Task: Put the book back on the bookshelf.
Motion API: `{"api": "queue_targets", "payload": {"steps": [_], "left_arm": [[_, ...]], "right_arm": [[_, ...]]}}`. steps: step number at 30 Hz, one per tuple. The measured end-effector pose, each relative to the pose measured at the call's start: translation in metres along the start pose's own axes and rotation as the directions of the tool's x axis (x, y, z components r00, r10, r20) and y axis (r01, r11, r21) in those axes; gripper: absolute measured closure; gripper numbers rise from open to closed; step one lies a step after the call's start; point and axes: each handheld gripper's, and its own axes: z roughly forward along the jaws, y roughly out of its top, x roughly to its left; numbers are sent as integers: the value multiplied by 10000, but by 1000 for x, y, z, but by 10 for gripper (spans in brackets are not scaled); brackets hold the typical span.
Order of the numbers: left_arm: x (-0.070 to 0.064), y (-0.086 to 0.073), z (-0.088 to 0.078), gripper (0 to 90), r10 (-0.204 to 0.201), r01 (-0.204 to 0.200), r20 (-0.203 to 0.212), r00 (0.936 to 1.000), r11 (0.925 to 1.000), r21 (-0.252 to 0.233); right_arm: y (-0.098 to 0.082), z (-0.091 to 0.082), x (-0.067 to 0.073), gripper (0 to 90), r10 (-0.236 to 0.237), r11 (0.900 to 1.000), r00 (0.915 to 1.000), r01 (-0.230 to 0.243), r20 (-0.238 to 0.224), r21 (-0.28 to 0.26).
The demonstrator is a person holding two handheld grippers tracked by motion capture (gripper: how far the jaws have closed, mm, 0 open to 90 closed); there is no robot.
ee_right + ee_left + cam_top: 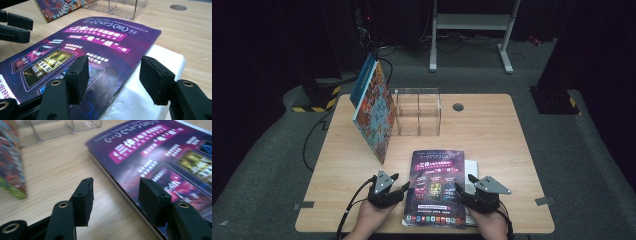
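Glossy purple magazine (436, 187) flat on wooden bench (492, 135). Your left tongs (398, 191) and right tongs (462, 189) flank its edges, both part-open, gripping nothing.

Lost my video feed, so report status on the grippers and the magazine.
Left gripper open, straddling the purple magazine's left edge. Right gripper open at its right edge, over the white object beneath. Magazine flat on table. Nothing blocking.
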Motion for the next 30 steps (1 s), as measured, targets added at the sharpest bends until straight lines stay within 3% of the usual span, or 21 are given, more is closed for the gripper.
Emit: {"api": "queue_targets", "payload": {"steps": [4,8,12,20,26,30], "left_arm": [[-7,-2,4,398,210,-215,120,9997,9991,355],[-8,-3,5,339,198,-194,-99,9998,9988,450],[-10,-3,7,317,290,-291,24,9996,9980,569],[-20,-3,10,331,1220,-1189,-287,9921,9887,915],[-18,-2,13,328,1030,-997,-250,9944,9890,1096],[-23,-1,15,336,1529,-1433,-680,9859,9813,1285]], "right_arm": [[2,3,1,363,190,9993,9997,-185,-159,323],[7,4,1,320,215,9973,9997,-204,-136,708],[11,2,3,319,428,9959,9990,-416,-128,802],[5,4,4,290,532,9920,9986,-522,-53,1149],[2,5,2,265,758,9876,9970,-729,-155,1388],[3,5,2,254,749,9864,9969,-703,-257,1484]]}}
